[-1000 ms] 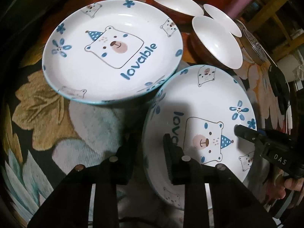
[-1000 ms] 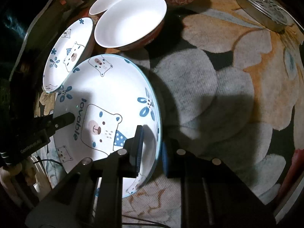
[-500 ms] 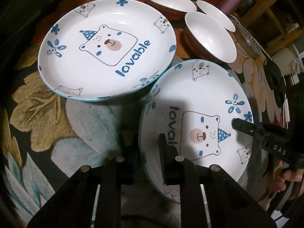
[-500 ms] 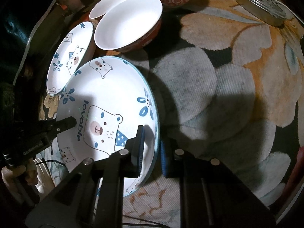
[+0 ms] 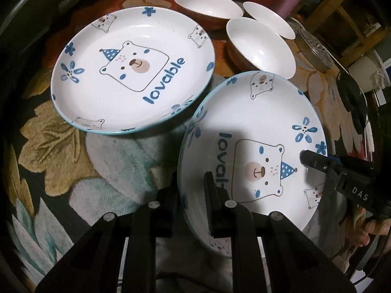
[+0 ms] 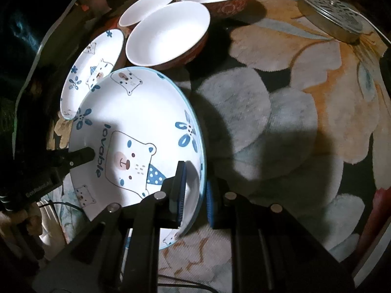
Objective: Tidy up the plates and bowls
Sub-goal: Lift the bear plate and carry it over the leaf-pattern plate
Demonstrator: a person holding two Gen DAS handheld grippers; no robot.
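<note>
The near plate (image 5: pixel 259 131) is white with a thin blue rim. It has a square bear face in a dotted blue party hat, the blue word "lovable", blue flowers and little bear heads round the edge. It sits tilted over the flowery cloth (image 6: pixel 281 112), close to the cameras. The left gripper (image 5: pixel 190 188) pinches its left rim, one finger inside the plate and one outside. The right gripper (image 6: pixel 194 190) pinches the rim on the other side the same way, so both hold the one plate. Just to the far left is a second plate (image 5: pixel 132 73) with the same bear picture; its rim is very close to the held plate, but I cannot tell if they touch. Farther back stand three bowls (image 6: pixel 168 34), white inside and red-brown outside, close together. Far right on the cloth lies a round metal lid (image 6: pixel 330 17) with holes. A bit of a hand (image 5: pixel 374 229) shows behind the right gripper.
</note>
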